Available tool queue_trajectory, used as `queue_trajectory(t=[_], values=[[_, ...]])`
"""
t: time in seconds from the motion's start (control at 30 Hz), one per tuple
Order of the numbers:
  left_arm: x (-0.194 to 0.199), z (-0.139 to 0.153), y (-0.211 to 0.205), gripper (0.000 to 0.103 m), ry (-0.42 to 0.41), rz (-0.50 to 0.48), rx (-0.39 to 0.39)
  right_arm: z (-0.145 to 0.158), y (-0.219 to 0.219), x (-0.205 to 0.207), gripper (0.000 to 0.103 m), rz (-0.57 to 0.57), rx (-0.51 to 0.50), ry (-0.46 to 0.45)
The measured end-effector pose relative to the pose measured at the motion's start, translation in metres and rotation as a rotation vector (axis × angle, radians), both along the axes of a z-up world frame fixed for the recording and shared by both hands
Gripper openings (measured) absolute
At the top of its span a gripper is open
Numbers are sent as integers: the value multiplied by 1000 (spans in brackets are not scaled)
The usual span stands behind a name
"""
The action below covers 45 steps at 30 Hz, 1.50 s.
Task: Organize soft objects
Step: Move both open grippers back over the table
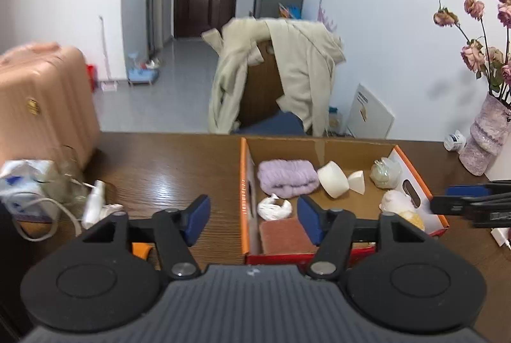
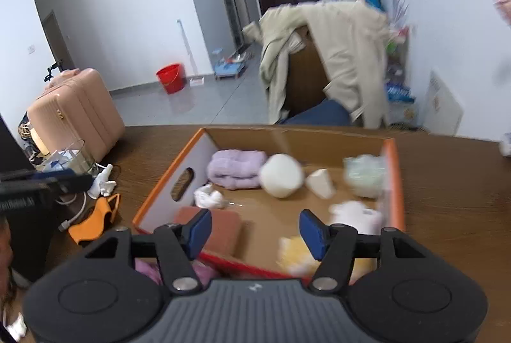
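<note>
An orange-rimmed cardboard box (image 1: pixel 244 183) stands on the brown wooden table (image 1: pixel 166 170). It holds a lilac towel (image 1: pixel 287 178), white foam pieces (image 1: pixel 332 178), a crumpled white cloth (image 1: pixel 274 208), a reddish-brown pad (image 1: pixel 286 236), a clear bag (image 1: pixel 385 172) and pale soft items (image 1: pixel 396 200). My left gripper (image 1: pixel 254 215) is open and empty, above the box's near left corner. My right gripper (image 2: pixel 255 224) is open and empty over the box's (image 2: pixel 394 183) near part, above a yellow soft thing (image 2: pixel 297 253). An orange cloth (image 2: pixel 92 221) lies on the table left of the box.
A tissue pack (image 1: pixel 22 189), cable (image 1: pixel 48 208) and small white bottle (image 1: pixel 94 202) clutter the table's left. A vase of dried roses (image 1: pixel 485 138) stands at the right. Beyond the table are a chair with a beige coat (image 1: pixel 287 71), a pink suitcase (image 1: pixel 41 100) and a red bucket (image 2: pixel 171 77).
</note>
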<state>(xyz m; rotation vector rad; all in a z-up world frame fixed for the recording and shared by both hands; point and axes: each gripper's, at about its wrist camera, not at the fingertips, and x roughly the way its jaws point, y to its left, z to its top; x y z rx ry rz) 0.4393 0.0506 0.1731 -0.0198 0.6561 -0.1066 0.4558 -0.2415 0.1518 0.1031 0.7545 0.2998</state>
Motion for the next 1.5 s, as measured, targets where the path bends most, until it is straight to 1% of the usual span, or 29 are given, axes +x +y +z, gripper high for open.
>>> queue_trajectory(t=[0.13,0.23,0.3,0.33,0.37,0.4,0.43,0.47,0.5,0.57,0.6,0.67,0.7,0.73,0.77,0.8,0.83,0.87,0.9,0.97,1.03,1.13,1.3,1.4,1.5], values=[[-20,11,-3,65,-22,-6,0,11,-27,-34,64,-70,-15,-46],[-38,14,-8,70,-51,-34,-7,16,-36,-55,65,-85,-11,-75],[-55,12,-9,73,-76,-42,-10,19,-41,-73,67,-103,-23,-133],[-68,11,-9,75,-102,-43,-10,20,-41,-87,69,-118,-35,-168],[-83,9,-8,81,-133,-46,-19,17,-41,-102,69,-138,-46,-197],[-102,5,-7,83,-173,-47,-28,15,-41,-122,70,-148,-50,-244],[-122,-1,-6,88,-218,-43,-35,10,-41,-147,70,-129,-35,-306],[-142,-8,-6,92,-259,-43,-41,4,-41,-165,74,-113,-17,-341],[-158,-13,-7,93,-282,-45,-38,-3,-39,-184,77,-100,-4,-367],[-189,-26,-12,95,-321,-40,-19,-16,-32,-215,77,-90,-9,-396],[-205,-33,-15,95,-339,-20,1,-24,-27,-231,77,-101,-15,-406],[-241,-49,-20,103,-411,29,41,-39,-19,-262,78,-118,-11,-446],[-262,-59,-20,103,-455,35,44,-47,-16,-278,83,-110,-6,-475],[-276,-68,-20,103,-473,42,41,-56,-13,-295,84,-100,-13,-505],[-287,-77,-21,103,-458,54,28,-63,-12,-309,86,-105,-18,-519],[-293,-85,-21,103,-422,57,13,-72,-10,-319,86,-121,-17,-502],[-298,-93,-21,103,-371,49,0,-79,-10,-326,86,-129,-7,-464],[-302,-100,-21,103,-336,39,4,-84,-9,-330,86,-121,0,-428],[-306,-106,-22,103,-318,33,21,-88,-8,-334,86,-106,-4,-400],[-310,-111,-23,103,-315,31,54,-94,-7,-341,86,-98,-27,-381],[-312,-112,-21,103,-316,21,44,-98,-7,-345,86,-104,-28,-358],[-305,-110,-21,103,-320,30,22,-104,-9,-346,86,-113,-14,-331],[-297,-113,-28,103,-310,2,19,-109,-12,-339,85,-133,-5,-311],[-289,-117,-32,103,-289,-10,14,-111,-17,-332,84,-133,-6,-298],[-276,-121,-37,103,-263,-12,17,-112,-25,-323,84,-170,0,-294]])
